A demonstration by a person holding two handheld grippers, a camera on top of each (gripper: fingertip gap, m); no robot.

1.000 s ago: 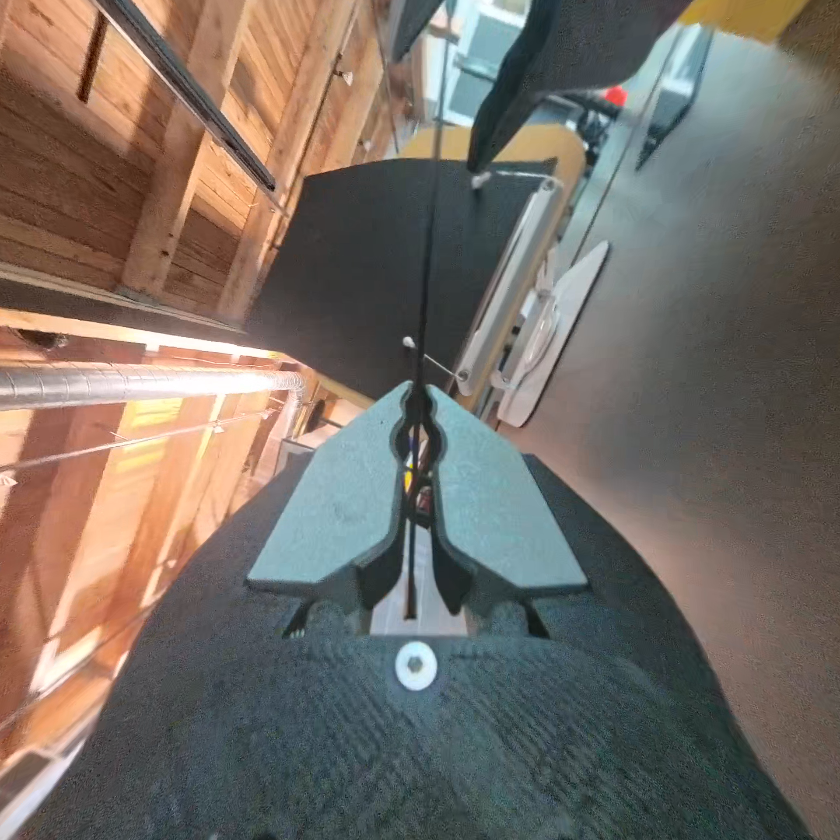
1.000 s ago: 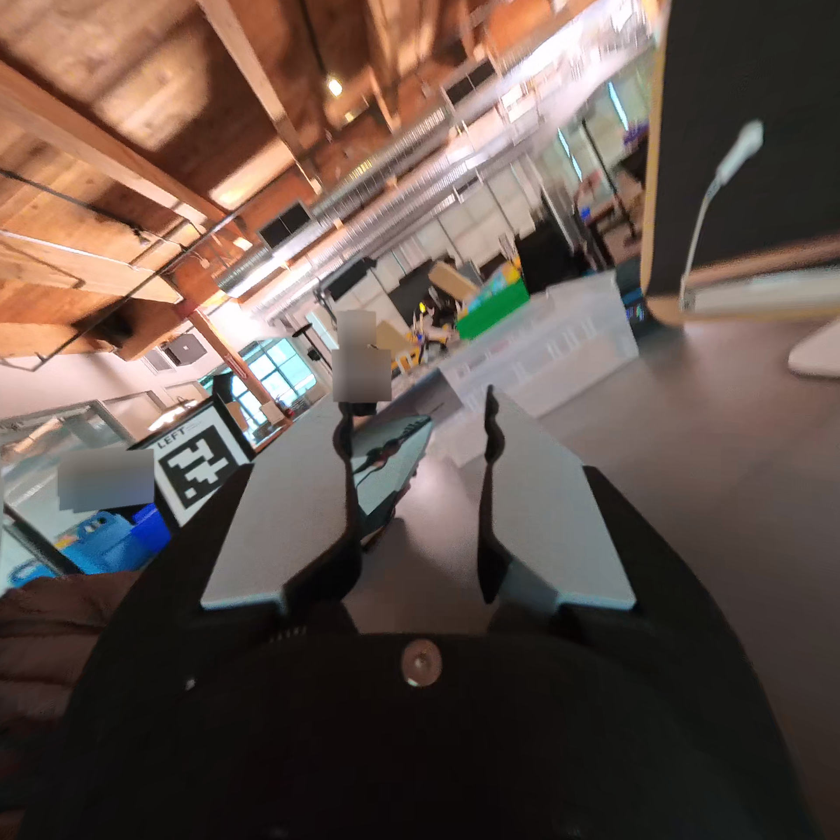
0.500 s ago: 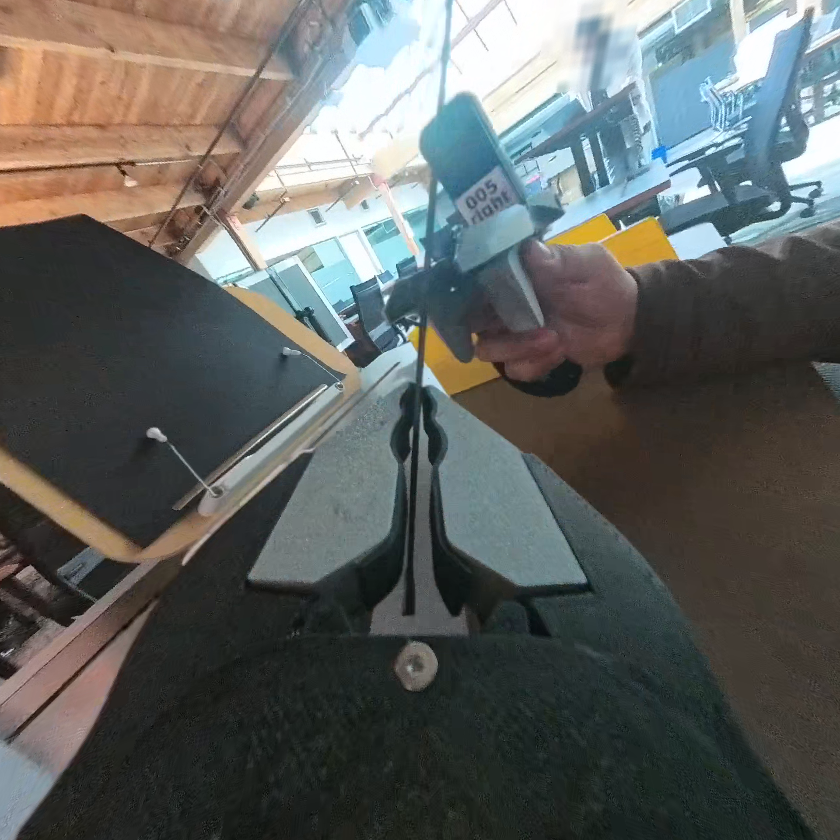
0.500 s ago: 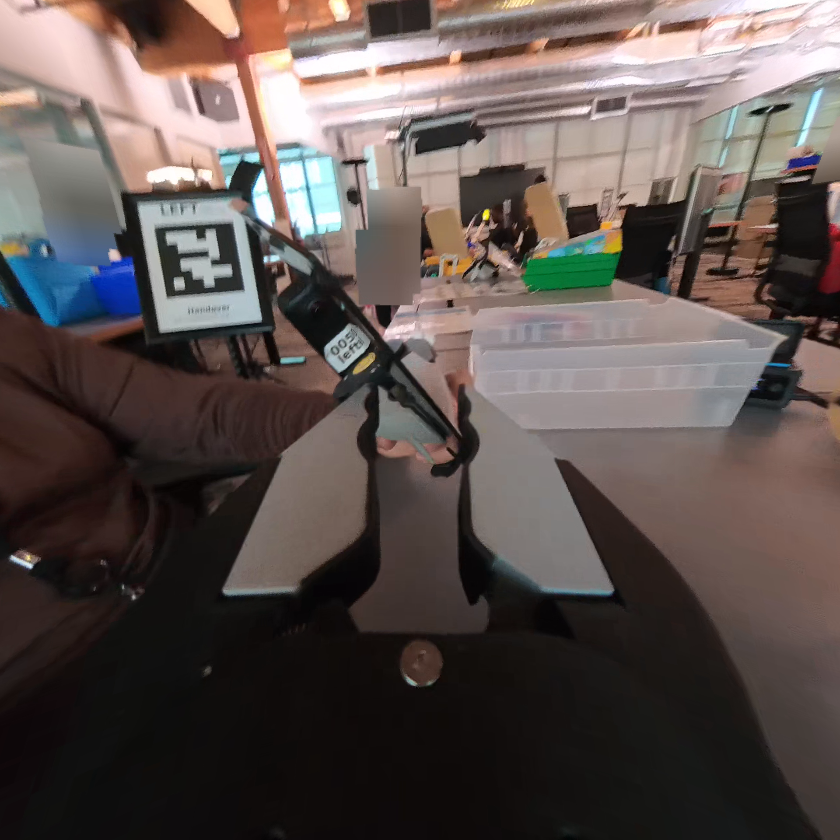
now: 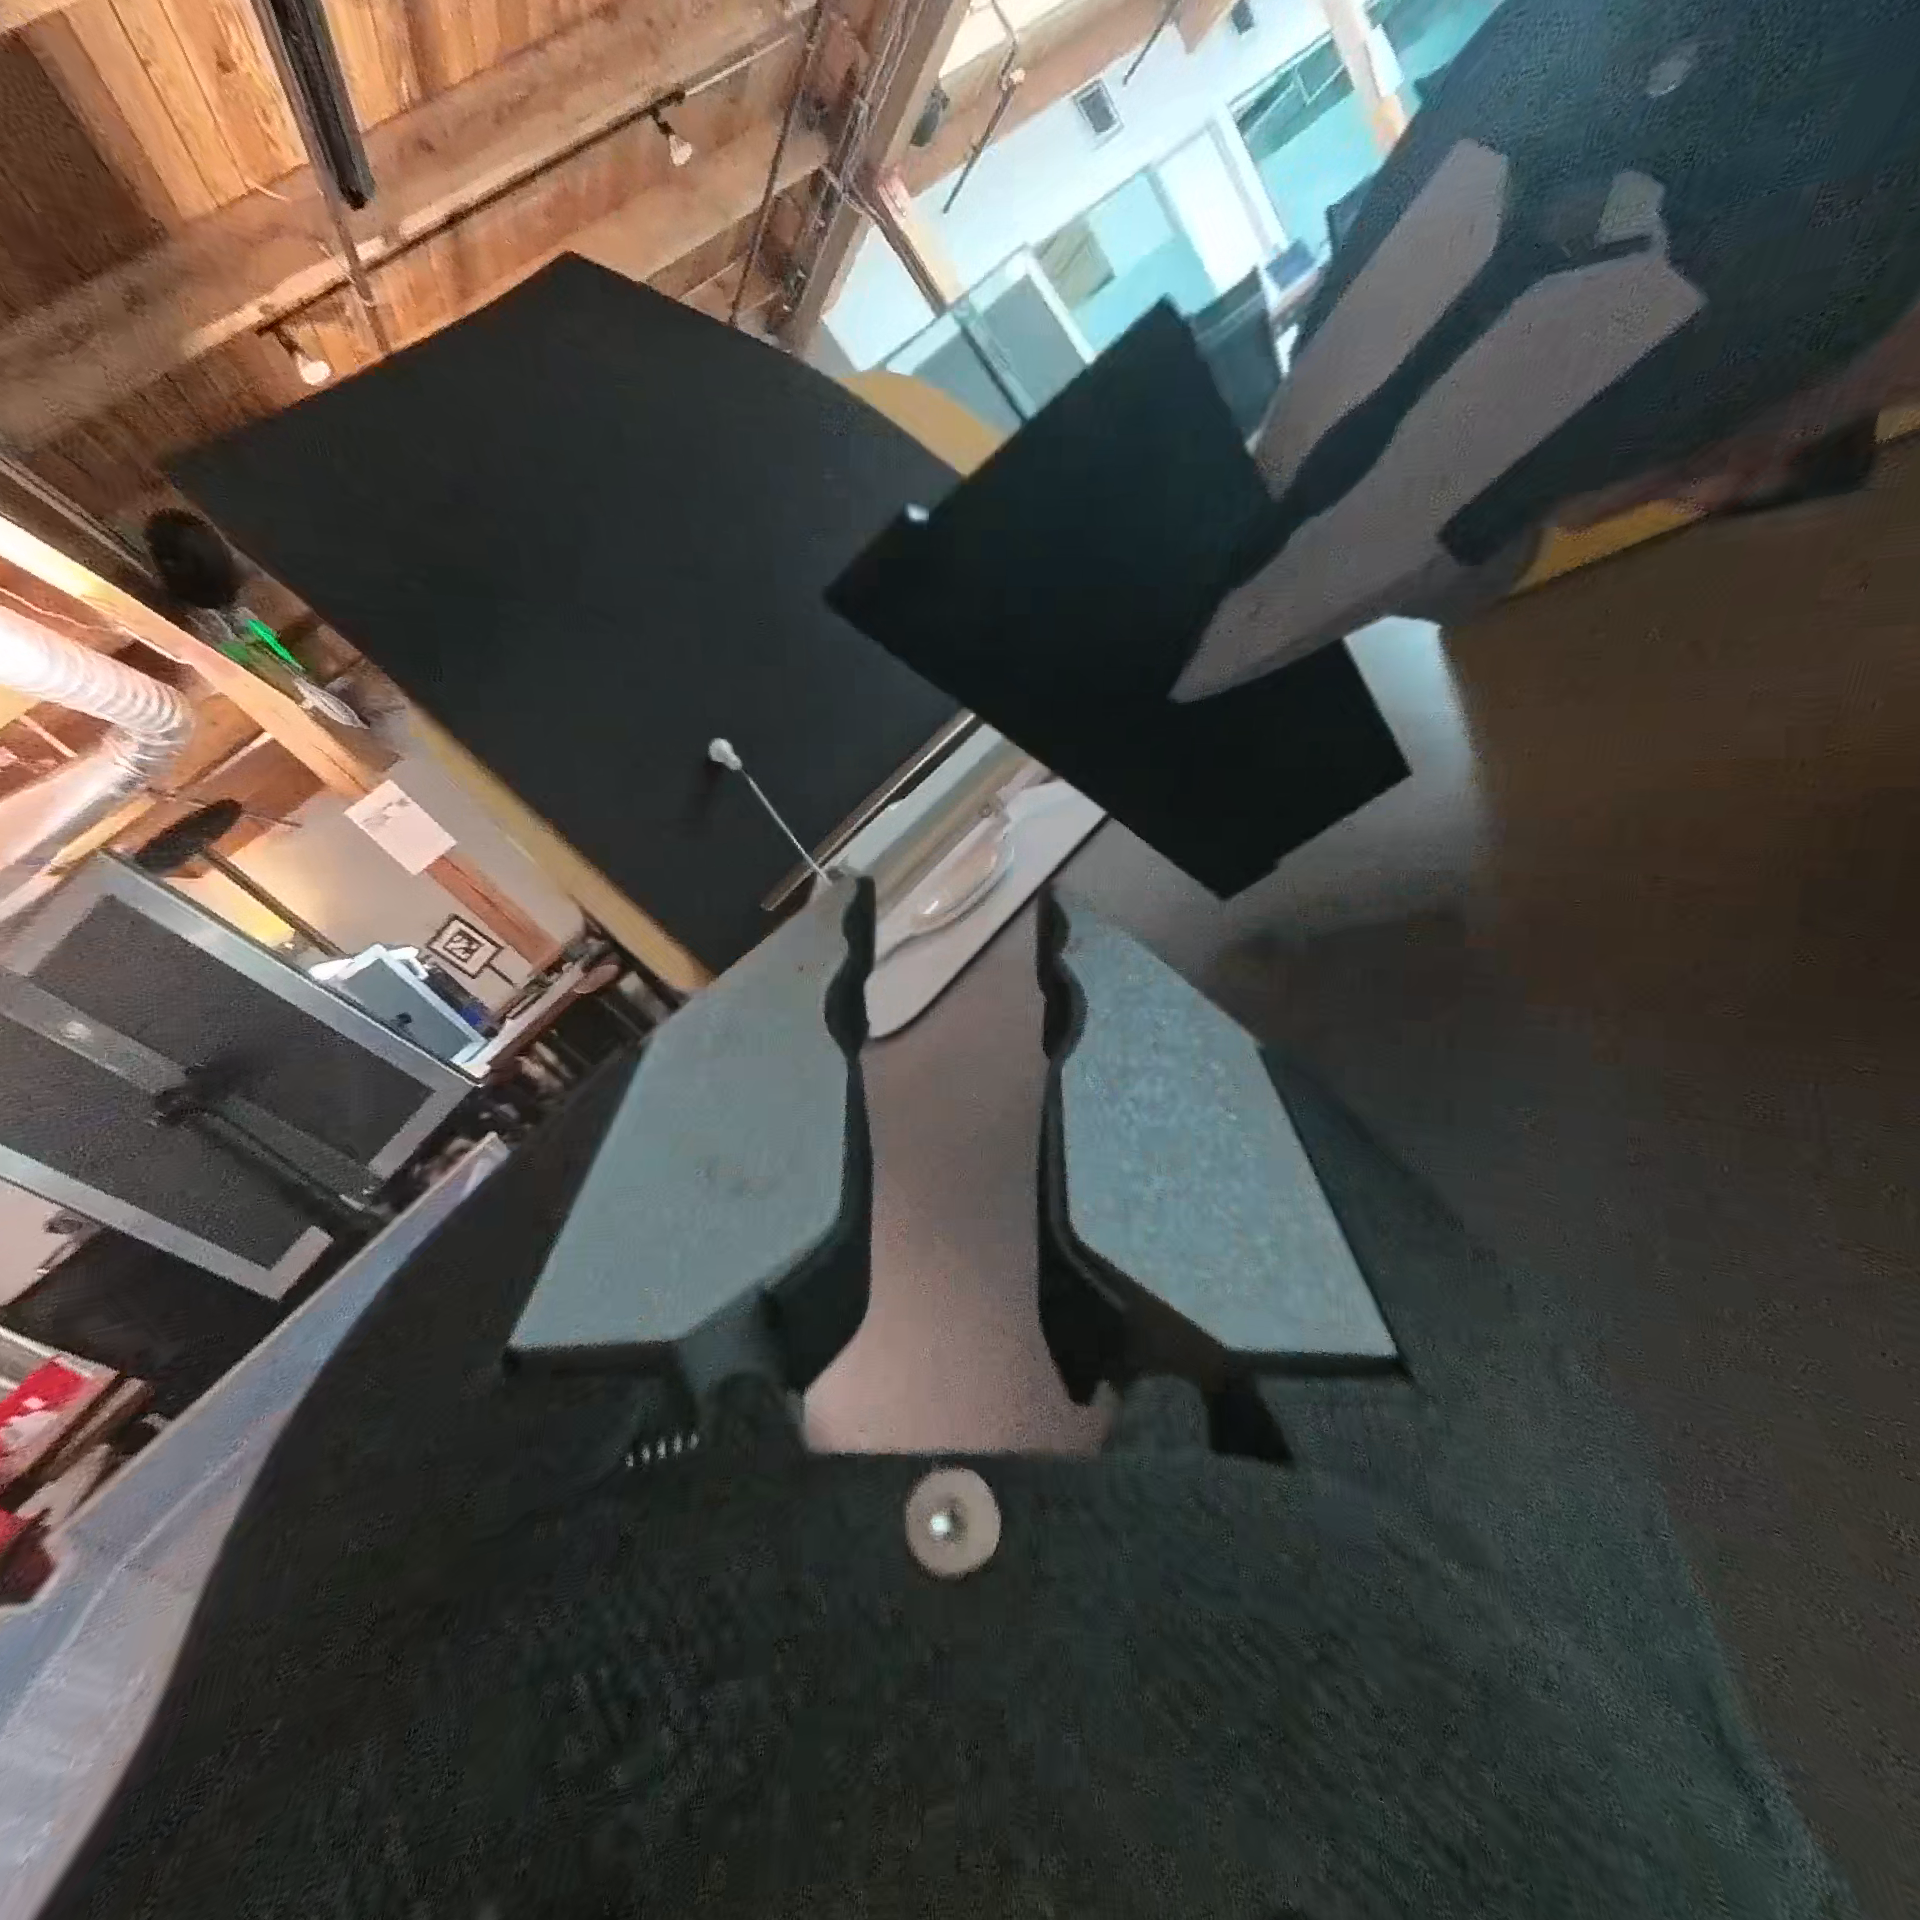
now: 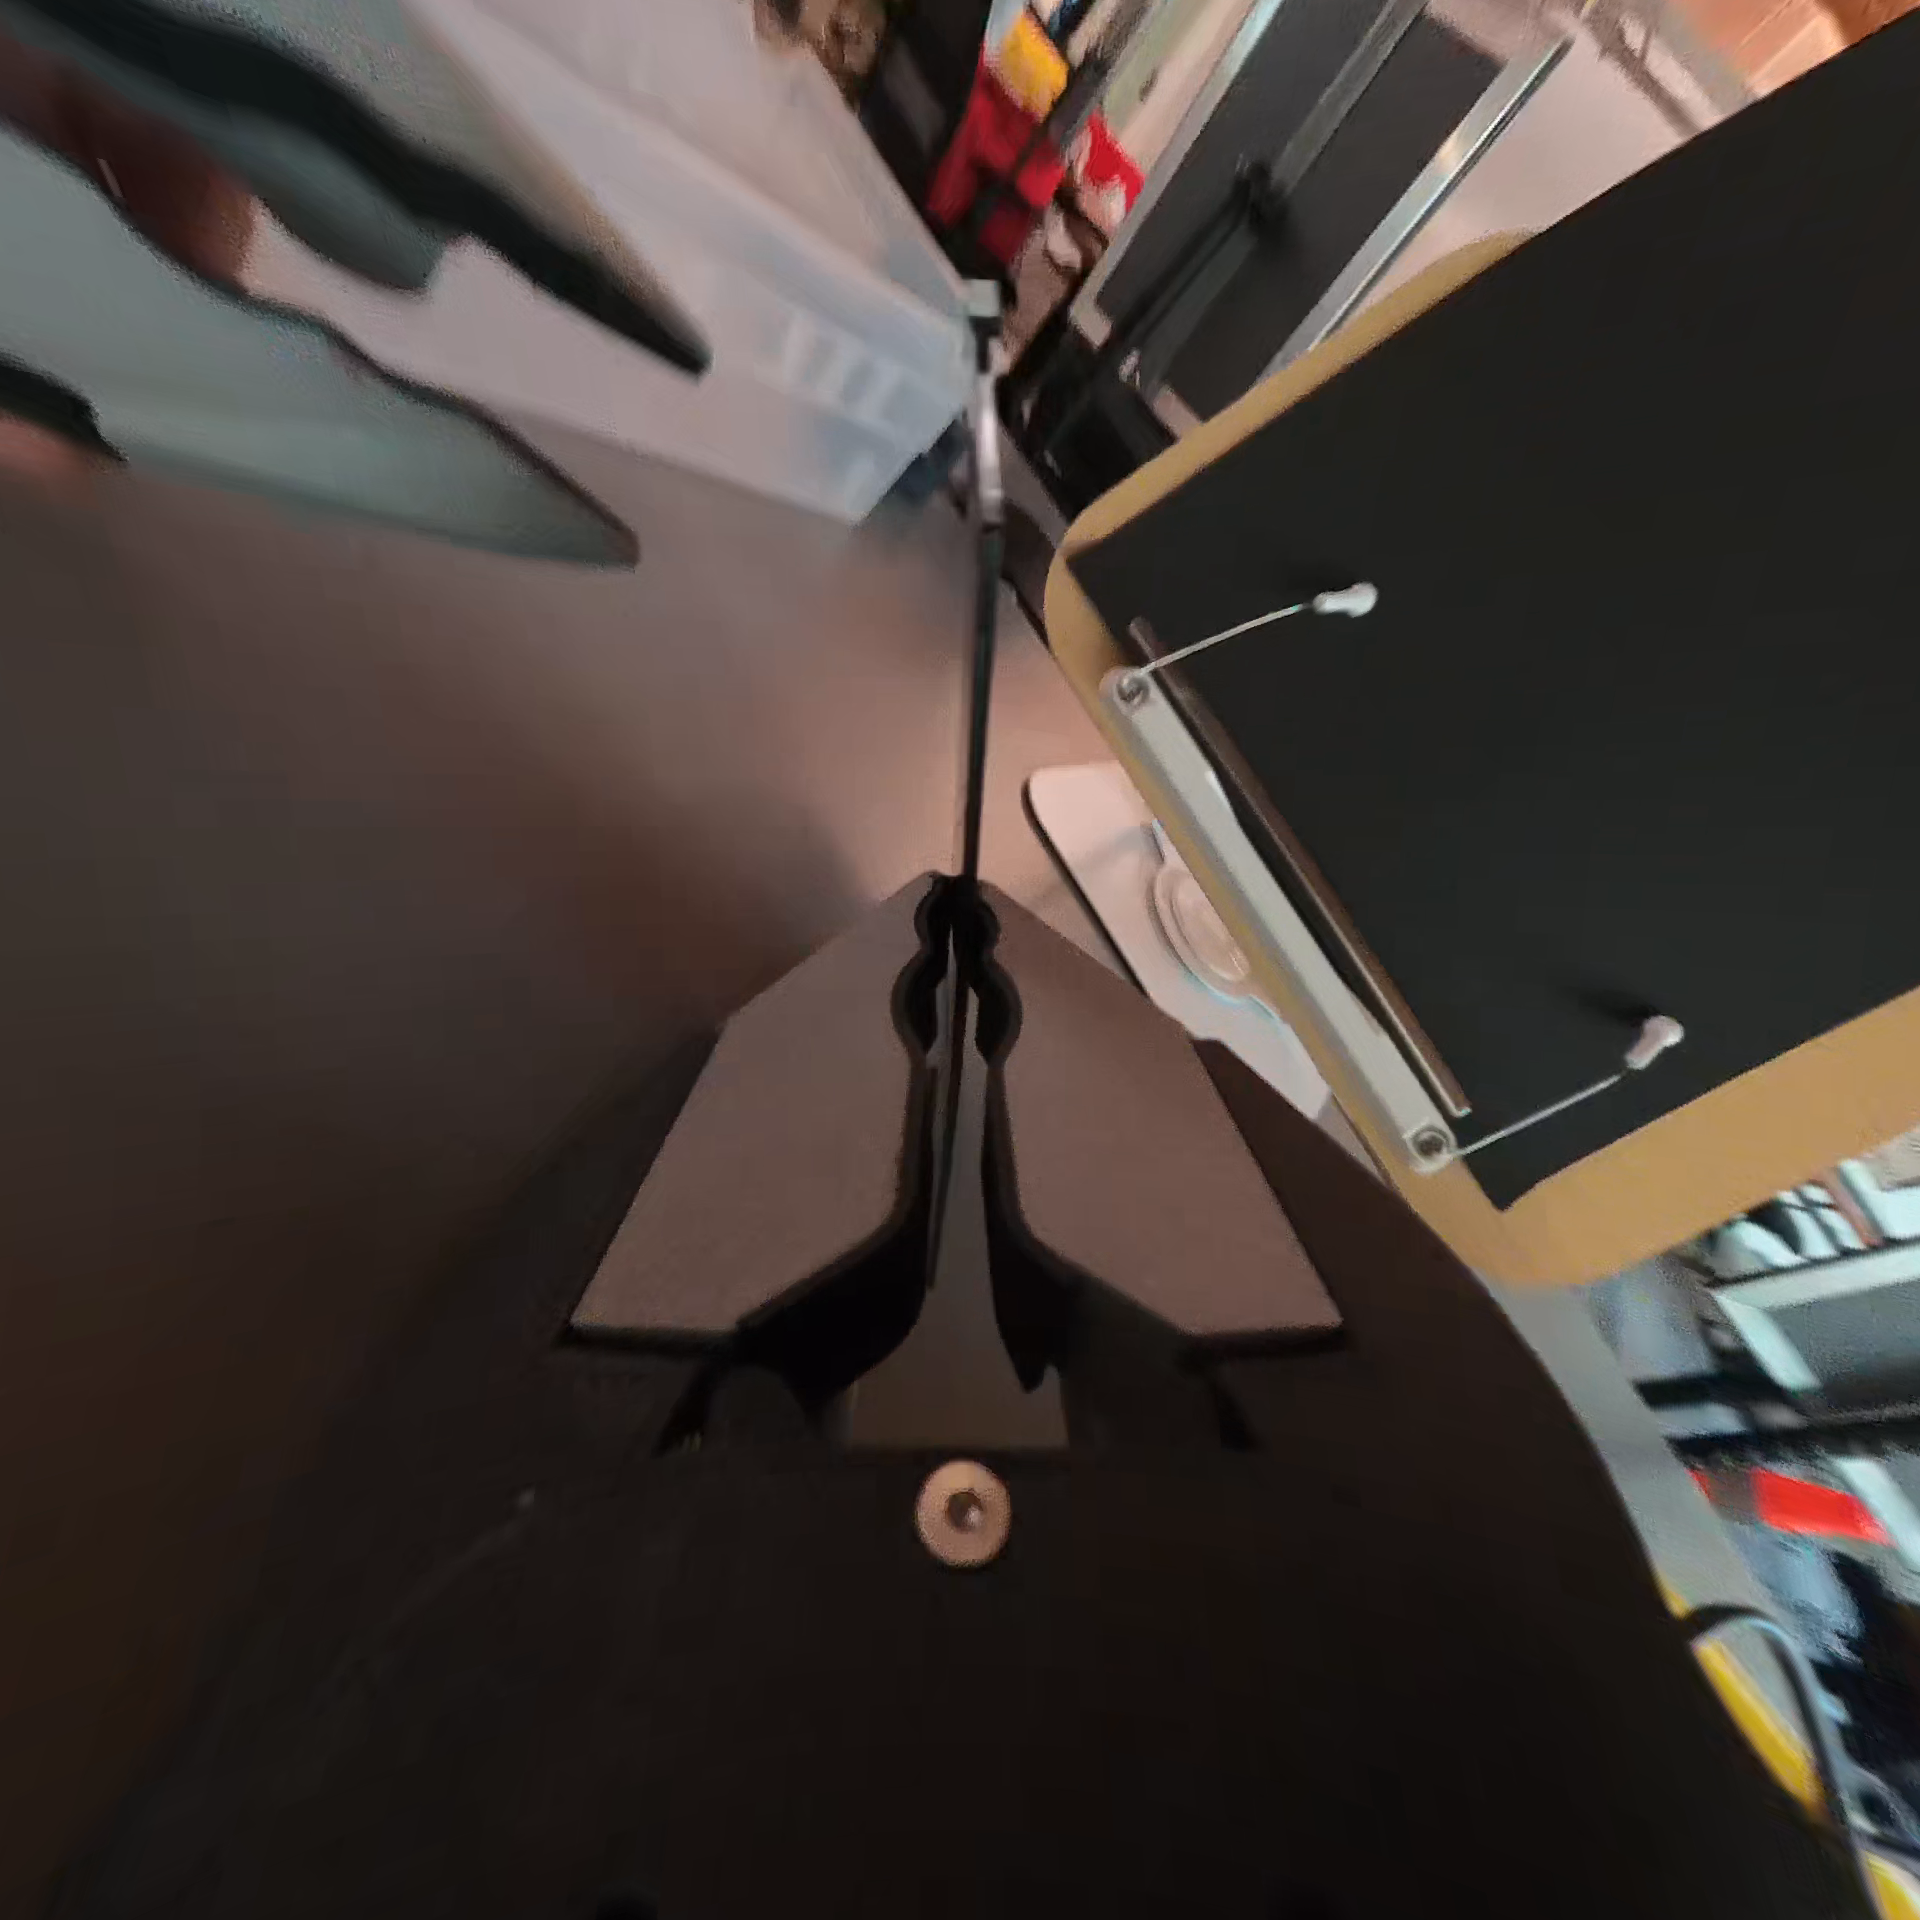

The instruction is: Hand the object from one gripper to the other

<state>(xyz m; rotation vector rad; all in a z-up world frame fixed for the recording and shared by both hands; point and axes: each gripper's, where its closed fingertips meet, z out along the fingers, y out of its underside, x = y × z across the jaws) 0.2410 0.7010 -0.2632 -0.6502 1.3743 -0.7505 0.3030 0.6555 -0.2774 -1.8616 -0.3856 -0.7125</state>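
Observation:
The object is a thin, flat black sheet (image 5: 1101, 613). In the left wrist view it hangs in the air ahead of my left gripper (image 5: 951, 904), which is open and empty, its fingers well apart. My right gripper (image 5: 1257, 540) reaches in from the upper right and pinches the sheet's right edge. In the right wrist view my right gripper (image 6: 954, 894) is shut on the sheet (image 6: 977, 707), seen edge-on as a dark line running forward from the fingertips. The left gripper (image 6: 665, 462) shows blurred at the upper left, open and apart from the sheet.
A black board with a tan rim (image 5: 540, 540) stands tilted on a white base (image 6: 1101, 831) at the back of the brown table (image 5: 1610, 935); it also shows in the right wrist view (image 6: 1558, 623). Clear plastic bins (image 6: 810, 343) stand farther back. My hands' fingertips stand some 9 cm from each other.
The left gripper, shut on the sheet before, has opened and let it go. The right gripper, open before, has closed on the sheet and now holds it.

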